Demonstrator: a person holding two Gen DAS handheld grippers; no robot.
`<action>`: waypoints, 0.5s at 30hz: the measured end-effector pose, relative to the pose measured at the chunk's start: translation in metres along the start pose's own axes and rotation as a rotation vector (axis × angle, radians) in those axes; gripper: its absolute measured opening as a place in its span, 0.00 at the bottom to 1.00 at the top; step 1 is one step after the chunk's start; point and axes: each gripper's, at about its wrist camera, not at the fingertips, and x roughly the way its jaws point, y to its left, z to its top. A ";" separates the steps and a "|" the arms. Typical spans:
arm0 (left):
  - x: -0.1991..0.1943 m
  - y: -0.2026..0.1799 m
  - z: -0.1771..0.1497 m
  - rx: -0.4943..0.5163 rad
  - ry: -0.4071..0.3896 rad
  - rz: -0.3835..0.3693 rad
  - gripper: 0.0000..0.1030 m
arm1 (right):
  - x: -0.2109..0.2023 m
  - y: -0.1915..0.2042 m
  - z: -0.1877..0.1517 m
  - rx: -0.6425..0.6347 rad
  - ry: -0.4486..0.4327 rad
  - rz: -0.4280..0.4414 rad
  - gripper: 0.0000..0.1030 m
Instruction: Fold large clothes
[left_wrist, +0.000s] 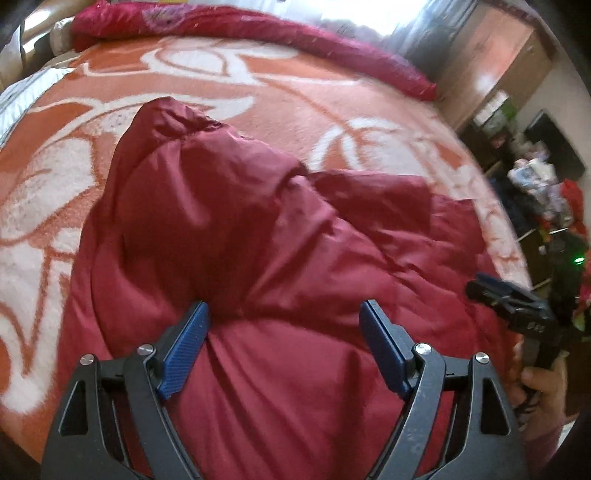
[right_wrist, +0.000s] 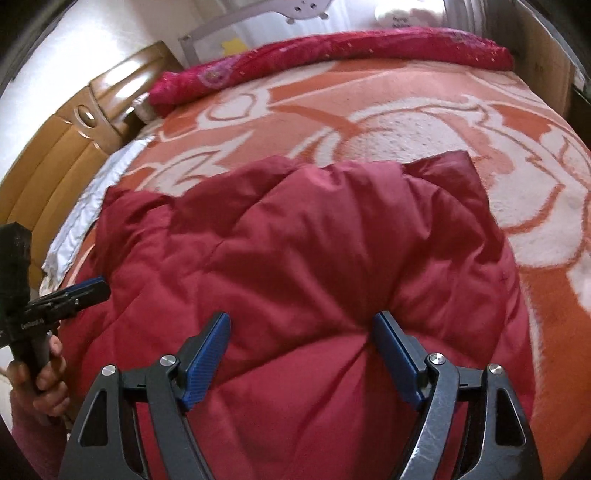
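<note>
left gripper (left_wrist: 284, 306): jaws apart, empty, over lower centre of jacket (left_wrist: 258, 240) | jacket: puffy red heap mid-frame on orange blanket (left_wrist: 295, 77) | right gripper (right_wrist: 301, 319): jaws apart, empty, above jacket bulge | risk: slick padded fabric, pinch takes top layer only, fold slips or springs back
</note>
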 end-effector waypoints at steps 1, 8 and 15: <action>0.004 -0.002 0.006 0.005 0.008 0.029 0.81 | 0.004 -0.003 0.005 -0.002 0.010 -0.019 0.79; 0.030 0.016 0.039 -0.046 0.038 0.090 0.81 | 0.030 -0.051 0.030 0.106 0.043 -0.060 0.79; 0.061 0.048 0.064 -0.164 0.063 0.075 0.81 | 0.038 -0.067 0.035 0.174 0.031 -0.055 0.79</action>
